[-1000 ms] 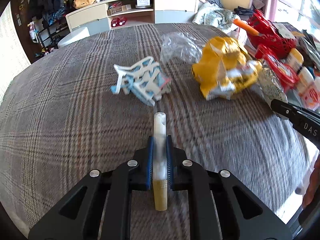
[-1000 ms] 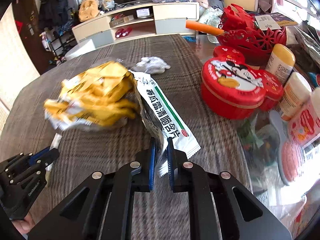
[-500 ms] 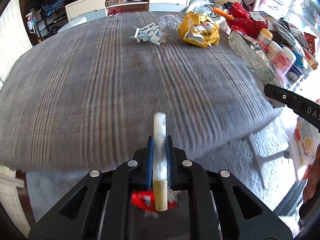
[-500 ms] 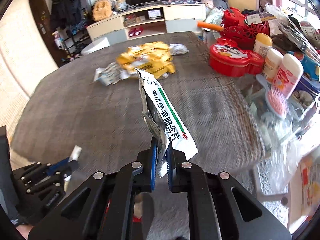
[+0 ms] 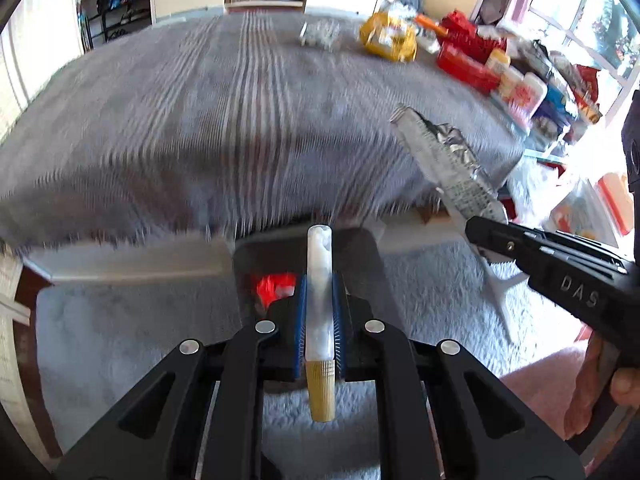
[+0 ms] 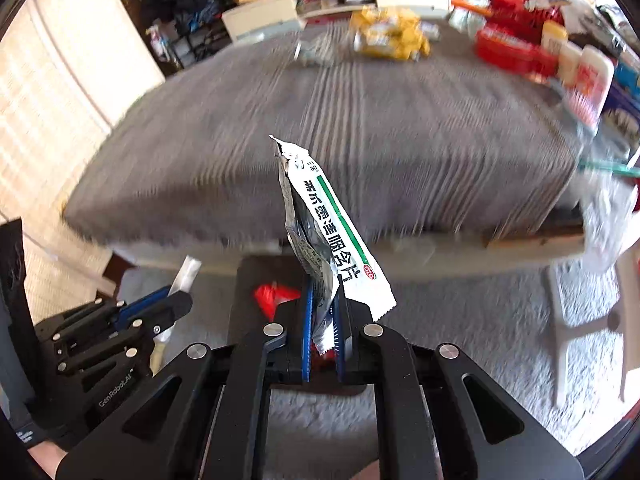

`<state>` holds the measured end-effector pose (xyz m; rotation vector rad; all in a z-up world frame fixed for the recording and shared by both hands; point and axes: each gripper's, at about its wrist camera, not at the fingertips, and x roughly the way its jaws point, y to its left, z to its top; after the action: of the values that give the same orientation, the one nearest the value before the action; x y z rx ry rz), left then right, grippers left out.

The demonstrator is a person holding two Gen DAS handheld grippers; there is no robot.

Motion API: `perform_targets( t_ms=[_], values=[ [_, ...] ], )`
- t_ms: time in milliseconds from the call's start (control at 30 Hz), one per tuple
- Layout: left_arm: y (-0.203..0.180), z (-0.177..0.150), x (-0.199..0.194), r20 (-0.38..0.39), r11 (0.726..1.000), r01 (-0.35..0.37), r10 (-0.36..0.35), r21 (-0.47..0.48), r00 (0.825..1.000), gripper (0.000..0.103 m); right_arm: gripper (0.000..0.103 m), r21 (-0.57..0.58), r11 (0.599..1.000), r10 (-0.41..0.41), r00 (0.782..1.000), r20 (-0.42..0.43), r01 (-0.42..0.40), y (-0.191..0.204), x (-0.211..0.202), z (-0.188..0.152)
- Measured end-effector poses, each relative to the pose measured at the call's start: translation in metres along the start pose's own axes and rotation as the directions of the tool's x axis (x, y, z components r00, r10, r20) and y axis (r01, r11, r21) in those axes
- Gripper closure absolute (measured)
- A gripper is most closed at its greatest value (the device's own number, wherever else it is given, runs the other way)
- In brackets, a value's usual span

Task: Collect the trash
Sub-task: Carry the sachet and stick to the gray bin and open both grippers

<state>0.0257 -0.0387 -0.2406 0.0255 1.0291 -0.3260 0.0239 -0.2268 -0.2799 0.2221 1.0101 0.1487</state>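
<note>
both tongs loaded, left (image 5: 319, 312) pinching a tube (image 5: 319, 296), right (image 6: 322, 320) a wrapper (image 6: 332, 232), bin (image 6: 256, 276) below; yellow bag (image 6: 390, 36) left on counter (image 6: 360, 128).

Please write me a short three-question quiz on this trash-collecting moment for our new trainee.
1. True or false: the left gripper is shut on a white tube.
2. What does the right gripper hold: A) yellow bag, B) white-and-green wrapper, C) red tin?
3. Fill in: the dark bin below both grippers already contains something ____ in colour.

Key: 1 true; 2 B; 3 red.
</note>
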Motion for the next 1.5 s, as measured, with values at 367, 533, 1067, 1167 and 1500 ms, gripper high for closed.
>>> perform_targets(
  t_ms=[367, 533, 1067, 1167, 1500],
  values=[
    [0.015, -0.043, 0.071, -0.135, 0.999, 0.016, -0.02, -0.028, 0.991, 0.092, 0.093, 0.031, 0.999, 0.014, 0.984, -0.177, -0.009, 0.003, 0.076, -0.046],
    [0.021, -0.049, 0.109, -0.188, 0.998, 0.036, -0.045, -0.051, 0.981, 0.092, 0.093, 0.073, 0.997, 0.032, 0.969, -0.245, -0.015, -0.004, 0.11, -0.049],
    [0.025, -0.04, 0.144, -0.231, 0.998, 0.033, -0.044, -0.05, 0.972, 0.085, 0.089, 0.122, 0.992, 0.071, 0.948, -0.31, -0.034, -0.016, 0.152, -0.043],
    [0.026, -0.041, 0.137, -0.219, 0.999, 0.023, -0.033, -0.047, 0.975, 0.08, 0.089, 0.118, 0.993, 0.066, 0.951, -0.302, -0.031, -0.013, 0.149, -0.041],
    [0.027, -0.043, 0.092, -0.175, 0.999, 0.002, -0.01, -0.049, 0.985, 0.053, 0.056, 0.114, 0.993, 0.046, 0.973, -0.227, -0.021, -0.015, 0.116, -0.035]
  ],
)
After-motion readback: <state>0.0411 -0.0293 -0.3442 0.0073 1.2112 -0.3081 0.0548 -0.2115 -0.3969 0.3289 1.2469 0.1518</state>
